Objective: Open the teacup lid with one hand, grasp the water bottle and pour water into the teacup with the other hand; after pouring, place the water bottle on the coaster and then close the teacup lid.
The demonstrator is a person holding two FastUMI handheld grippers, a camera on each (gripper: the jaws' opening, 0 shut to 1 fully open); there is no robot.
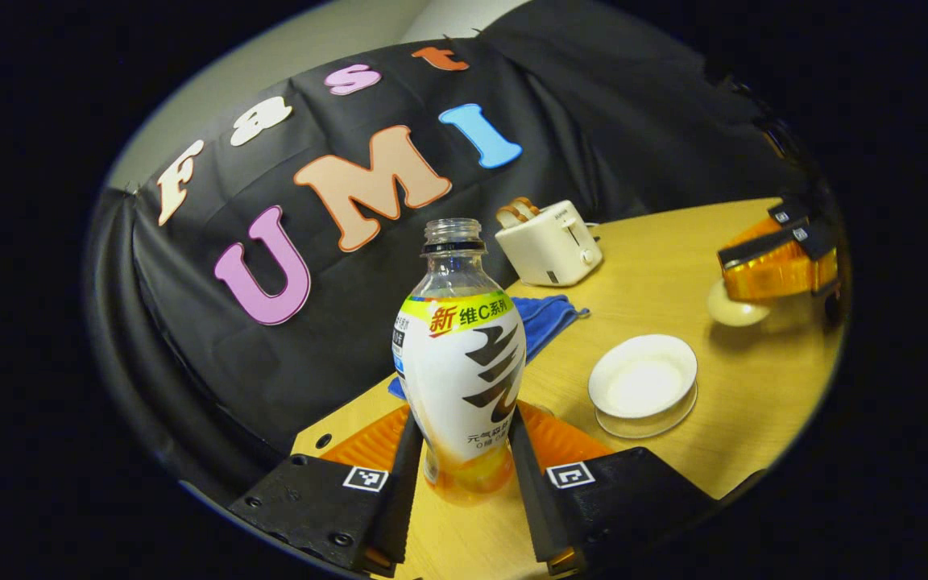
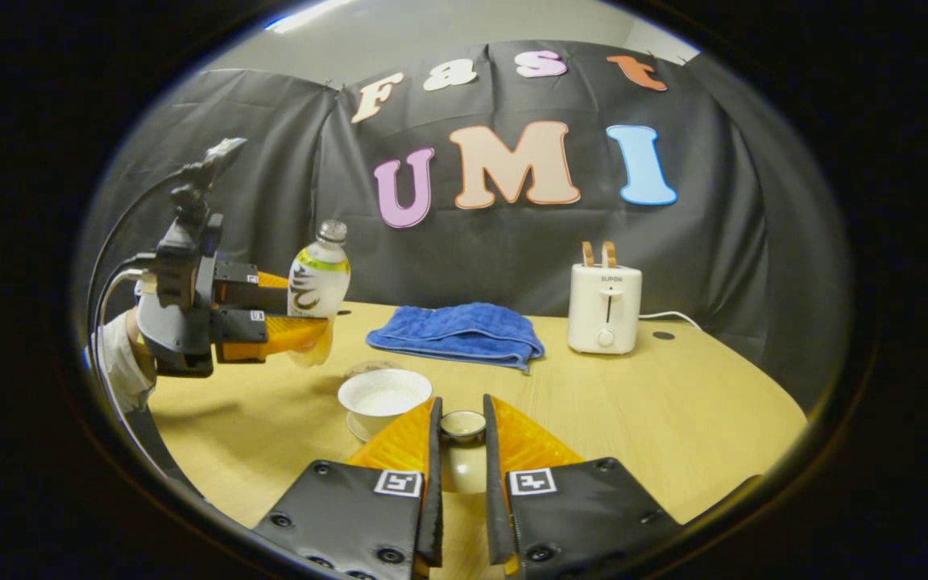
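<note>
1. Left gripper (image 1: 464, 451): both fingers clamped on the lower body of the uncapped water bottle (image 1: 458, 362), centre of the left gripper view; bottle upright and lifted off the table (image 2: 673, 403), at left in the right gripper view.
2. Right gripper (image 2: 461, 451): fingers narrow, pinched on the teacup lid (image 2: 462, 425), bottom centre of the right gripper view.
3. Open teacup (image 2: 383, 396) on its saucer, just left of those fingers.
4. Behind: blue towel (image 2: 457, 332) centre, white toaster (image 2: 605, 310) right.

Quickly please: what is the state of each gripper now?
Left gripper: closed on the water bottle, lifted above the table.
Right gripper: closed on the teacup lid, held off the open teacup.
</note>
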